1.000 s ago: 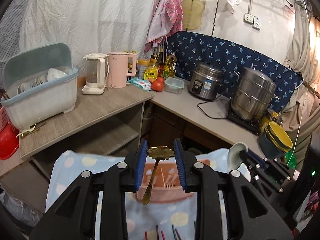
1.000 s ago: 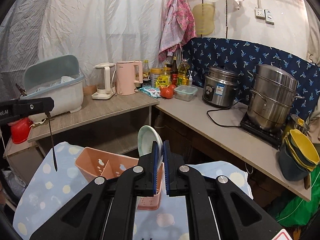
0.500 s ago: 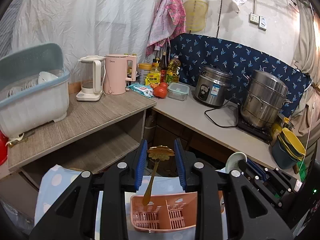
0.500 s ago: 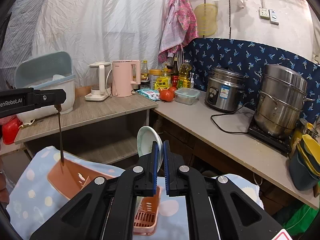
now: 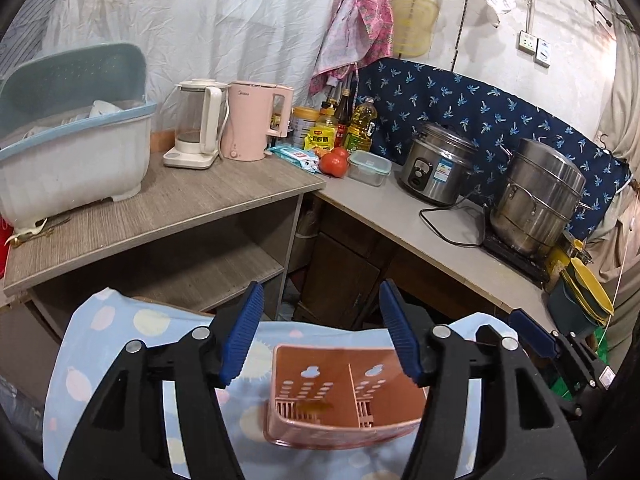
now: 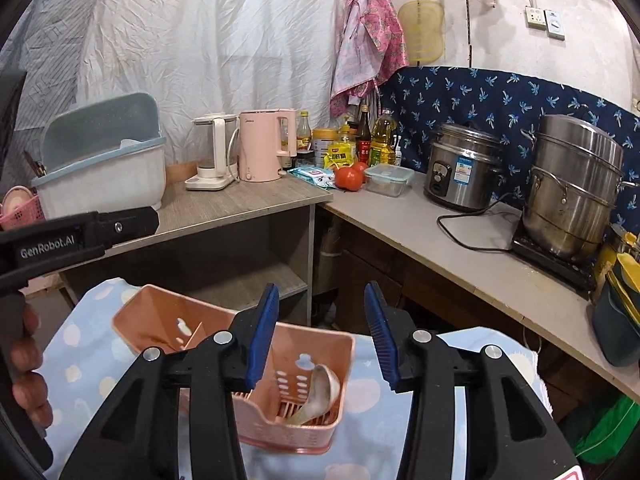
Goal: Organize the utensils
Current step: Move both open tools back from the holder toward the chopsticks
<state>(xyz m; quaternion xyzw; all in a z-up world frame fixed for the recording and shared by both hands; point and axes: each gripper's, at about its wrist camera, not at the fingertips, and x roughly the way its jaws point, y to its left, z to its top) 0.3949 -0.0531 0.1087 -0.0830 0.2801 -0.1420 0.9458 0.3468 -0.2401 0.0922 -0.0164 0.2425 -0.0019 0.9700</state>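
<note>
Drop step: both tools, left (image 5: pixel 321 330) and right (image 6: pixel 319 330), were opening, nothing between them. White ceramic spoon (image 6: pixel 318 394) lay in pink slotted plastic caddy (image 6: pixel 300 432). Next you needed another utensil.

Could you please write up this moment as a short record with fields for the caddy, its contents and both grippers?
caddy: pink utensil caddy, divided into compartments, standing on the dotted blue cloth
contents: white spoon leaning in the right-hand compartment; a brown blurred shape in the other compartment, too unclear to name
left gripper: jaws opening, nothing between them, above the caddy
right gripper: jaws opening, nothing between them, above the caddy
behind: pink kettle, rice cooker
</note>
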